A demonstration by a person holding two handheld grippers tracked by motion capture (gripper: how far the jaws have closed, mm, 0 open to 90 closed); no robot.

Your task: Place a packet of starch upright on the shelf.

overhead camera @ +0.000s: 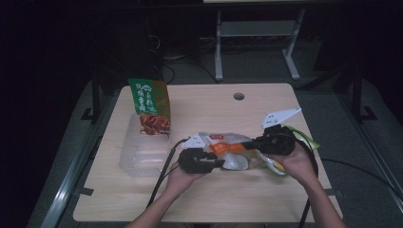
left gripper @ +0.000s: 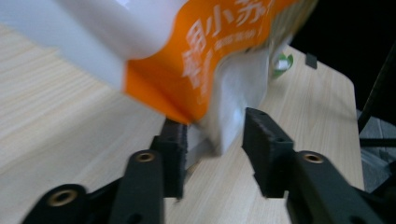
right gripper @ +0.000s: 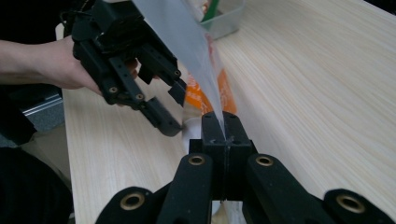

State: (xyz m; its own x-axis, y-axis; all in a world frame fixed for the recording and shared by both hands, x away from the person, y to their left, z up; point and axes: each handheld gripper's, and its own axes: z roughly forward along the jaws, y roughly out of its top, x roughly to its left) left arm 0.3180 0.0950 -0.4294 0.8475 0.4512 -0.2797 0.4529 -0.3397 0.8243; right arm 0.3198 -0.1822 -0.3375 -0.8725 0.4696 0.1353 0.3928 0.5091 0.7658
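1. The right gripper (right gripper: 223, 128) has its fingers (right gripper: 212, 135) pressed together on a thin clear edge of the orange-and-white snack bag (right gripper: 205, 93); the film rises from between the pads toward the upper left of the right gripper view.
2. The left gripper (left gripper: 212, 140) has its fingers (left gripper: 261, 140) spread part-way, one on each side of the bag's white bottom corner (left gripper: 233, 93). That corner sits between the pads, just beside the left one; whether the pad presses on it I cannot tell, and the right pad stands clear of it.
3. In the high view the bag (overhead camera: 228, 145) stretches between the left gripper (overhead camera: 216, 164) and the right gripper (overhead camera: 254, 142), over the near middle of the worktop (overhead camera: 214, 199), slightly right of centre.
4. A person's hand (overhead camera: 183, 178) holds the left gripper and the other hand (overhead camera: 297, 164) the right.
5. Farther left on the worktop, a green snack bag (overhead camera: 149, 107) stands upright in a clear plastic box (overhead camera: 142, 154), well apart from the held bag.
6. A green-edged wrapper (overhead camera: 304, 137) lies just beside the right hand.
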